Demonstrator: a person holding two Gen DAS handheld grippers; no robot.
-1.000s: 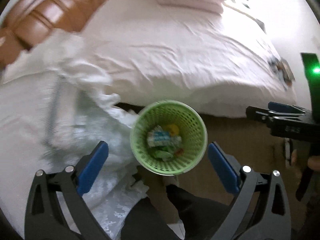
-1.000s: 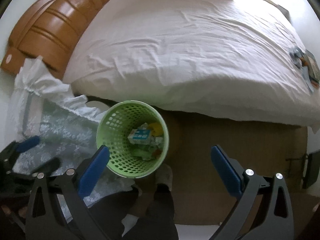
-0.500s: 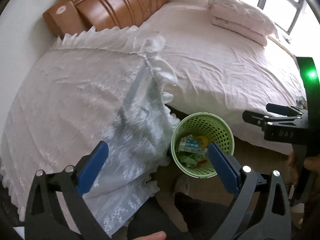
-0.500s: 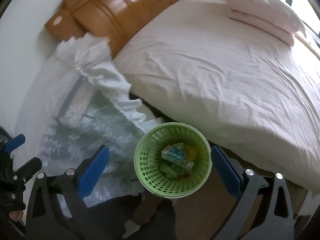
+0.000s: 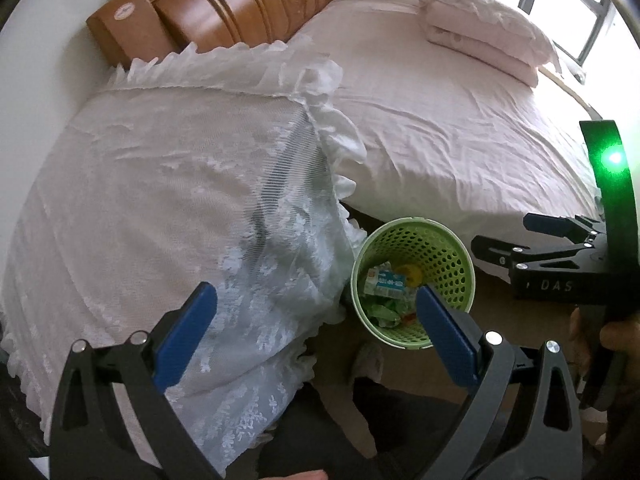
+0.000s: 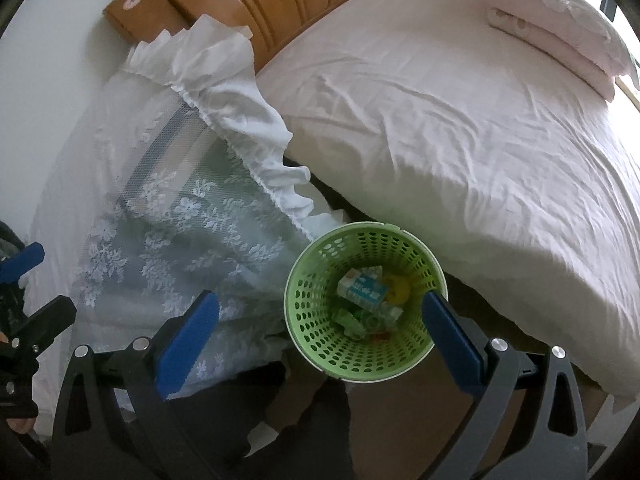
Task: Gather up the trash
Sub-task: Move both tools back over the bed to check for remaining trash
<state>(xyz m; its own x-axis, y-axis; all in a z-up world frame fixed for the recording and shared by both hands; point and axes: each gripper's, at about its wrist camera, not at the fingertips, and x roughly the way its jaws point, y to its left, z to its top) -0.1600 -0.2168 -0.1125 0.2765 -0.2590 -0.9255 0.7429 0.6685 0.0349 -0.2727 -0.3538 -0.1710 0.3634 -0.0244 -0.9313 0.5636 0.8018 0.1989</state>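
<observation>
A green perforated waste basket [image 5: 456, 268] [image 6: 320, 280] stands on the floor between a lace-covered table and the bed. It holds trash: a white and blue carton [image 6: 362, 289], a yellow piece [image 6: 398, 289] and green wrappers [image 6: 354, 320]. My left gripper [image 5: 316, 322] is open and empty, held above the lace cloth and the basket's left side. My right gripper [image 6: 320, 326] is open and empty, over the basket. The right gripper also shows at the right edge of the left wrist view [image 5: 520, 236].
A white lace cloth [image 5: 160, 200] [image 6: 168, 216] covers a table on the left. A bed with pink sheets [image 5: 460, 128] [image 6: 460, 120] has a wooden headboard [image 5: 248, 4] and folded pillows [image 5: 484, 28]. The person's dark legs [image 5: 360, 420] stand below.
Both grippers have swung left and tilted up. The basket has shifted to the right in both views, and the lace-covered table and headboard have come further into view. Both stay open.
</observation>
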